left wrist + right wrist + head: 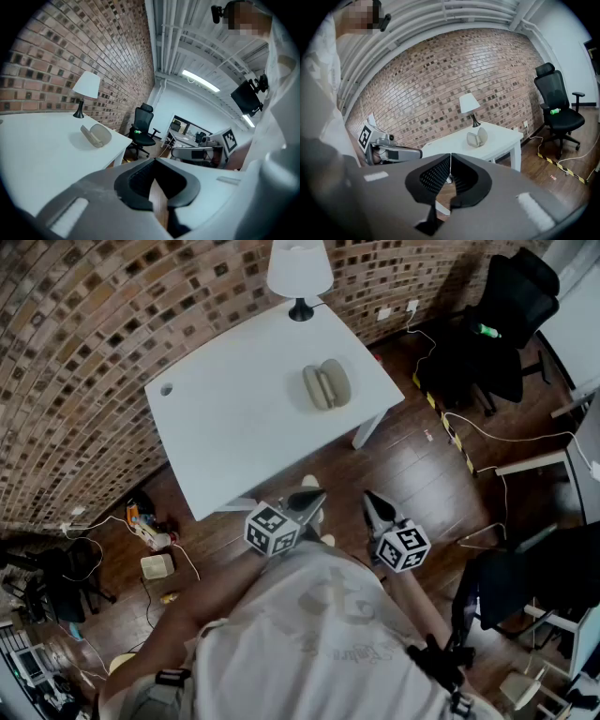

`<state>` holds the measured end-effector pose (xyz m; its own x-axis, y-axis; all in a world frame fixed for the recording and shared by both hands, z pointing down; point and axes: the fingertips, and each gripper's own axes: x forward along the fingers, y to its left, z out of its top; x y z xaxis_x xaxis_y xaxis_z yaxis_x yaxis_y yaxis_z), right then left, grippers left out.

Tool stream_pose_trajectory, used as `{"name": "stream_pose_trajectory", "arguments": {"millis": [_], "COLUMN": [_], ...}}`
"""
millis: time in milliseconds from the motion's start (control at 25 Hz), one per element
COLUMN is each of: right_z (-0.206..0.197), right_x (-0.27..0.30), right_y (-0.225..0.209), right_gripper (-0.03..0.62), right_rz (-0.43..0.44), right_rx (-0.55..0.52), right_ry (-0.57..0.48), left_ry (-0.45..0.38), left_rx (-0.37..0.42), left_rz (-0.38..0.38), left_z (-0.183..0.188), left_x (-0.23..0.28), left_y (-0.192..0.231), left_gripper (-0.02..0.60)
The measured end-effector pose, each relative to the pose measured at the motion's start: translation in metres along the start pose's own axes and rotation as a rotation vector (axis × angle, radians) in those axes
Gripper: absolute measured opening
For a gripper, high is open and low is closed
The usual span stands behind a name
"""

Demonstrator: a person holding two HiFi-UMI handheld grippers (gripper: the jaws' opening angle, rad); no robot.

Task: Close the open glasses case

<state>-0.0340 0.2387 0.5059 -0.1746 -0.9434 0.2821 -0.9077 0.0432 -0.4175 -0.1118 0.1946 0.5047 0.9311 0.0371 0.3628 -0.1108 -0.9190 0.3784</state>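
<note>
The beige glasses case (326, 386) lies open on the white table (234, 427), its two halves spread apart; it also shows as the case (96, 135) and the case (477, 137). Both grippers hang over the wooden floor, short of the table's near edge and well away from the case. My left gripper (309, 498) is shut with nothing in it; its tips meet (154, 160). Beside it, my right gripper (370, 500) is shut and empty too, its jaws closed (450, 157).
A white lamp (300, 273) stands at the table's far edge by the brick wall. A black office chair (502, 320) and cables lie to the right of the table. More desks and clutter fill the floor at left and right.
</note>
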Motion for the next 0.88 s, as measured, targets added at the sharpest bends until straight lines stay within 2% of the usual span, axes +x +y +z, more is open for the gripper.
{"name": "stream_pose_trajectory", "arguments": {"millis": [880], "right_z": [0.064], "right_x": [0.088], "right_y": [-0.062], "right_gripper": [0.009], "right_rz": [-0.015], "right_rx": [-0.013], "right_ry": [0.003], "left_ry": [-0.004], "left_rx": [-0.007], "left_rz": [0.011], "left_z": [0.068], "left_x": [0.059], "left_y": [0.103], "left_gripper": [0.006]}}
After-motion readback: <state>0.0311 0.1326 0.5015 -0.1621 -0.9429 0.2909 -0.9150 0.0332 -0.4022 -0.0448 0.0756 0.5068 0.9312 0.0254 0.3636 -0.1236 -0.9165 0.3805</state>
